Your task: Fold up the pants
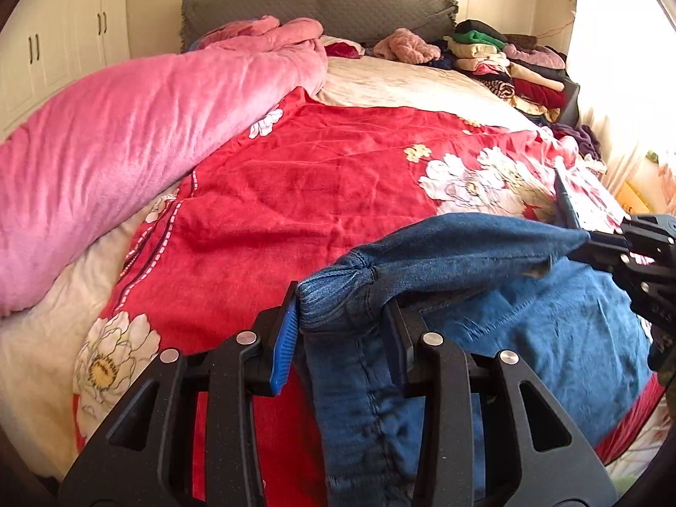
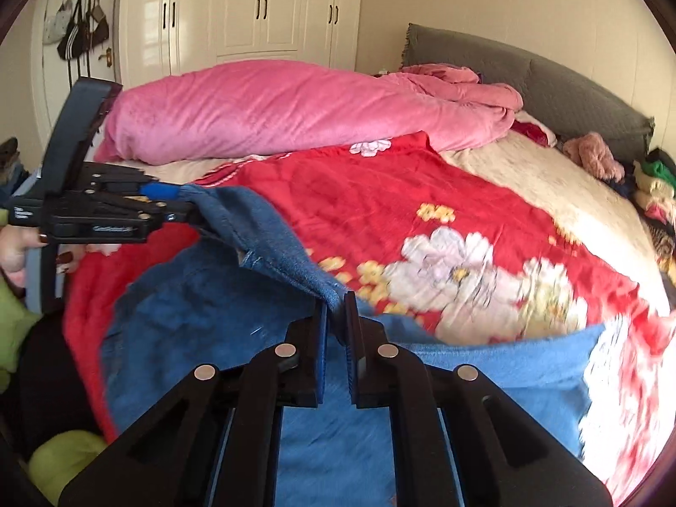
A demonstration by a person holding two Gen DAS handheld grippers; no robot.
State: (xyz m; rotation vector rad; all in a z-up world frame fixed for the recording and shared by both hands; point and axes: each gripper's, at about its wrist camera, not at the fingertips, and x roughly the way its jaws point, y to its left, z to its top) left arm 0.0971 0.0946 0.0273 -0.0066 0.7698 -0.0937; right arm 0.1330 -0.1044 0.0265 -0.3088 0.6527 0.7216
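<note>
Blue denim pants (image 1: pixel 570 338) lie on the red flowered blanket (image 1: pixel 317 177) at the near side of the bed. My left gripper (image 1: pixel 342 308) is shut on a thick bunched seam of the pants, which sits between its blue pads. My right gripper (image 2: pixel 336 304) is shut on a thin edge of the pants (image 2: pixel 190 317). A strip of denim is lifted and stretched between the two grippers. In the left wrist view the right gripper (image 1: pixel 591 241) pinches the far end of that strip. The right wrist view shows the left gripper (image 2: pixel 186 207) at the left, held by a hand (image 2: pixel 17 249).
A rolled pink quilt (image 1: pixel 126 135) lies along the bed's left side. Stacked folded clothes (image 1: pixel 507 63) sit by the grey headboard (image 1: pixel 317 8) at the far right. White wardrobes (image 2: pixel 262 4) and hanging bags (image 2: pixel 80 25) stand beyond the bed.
</note>
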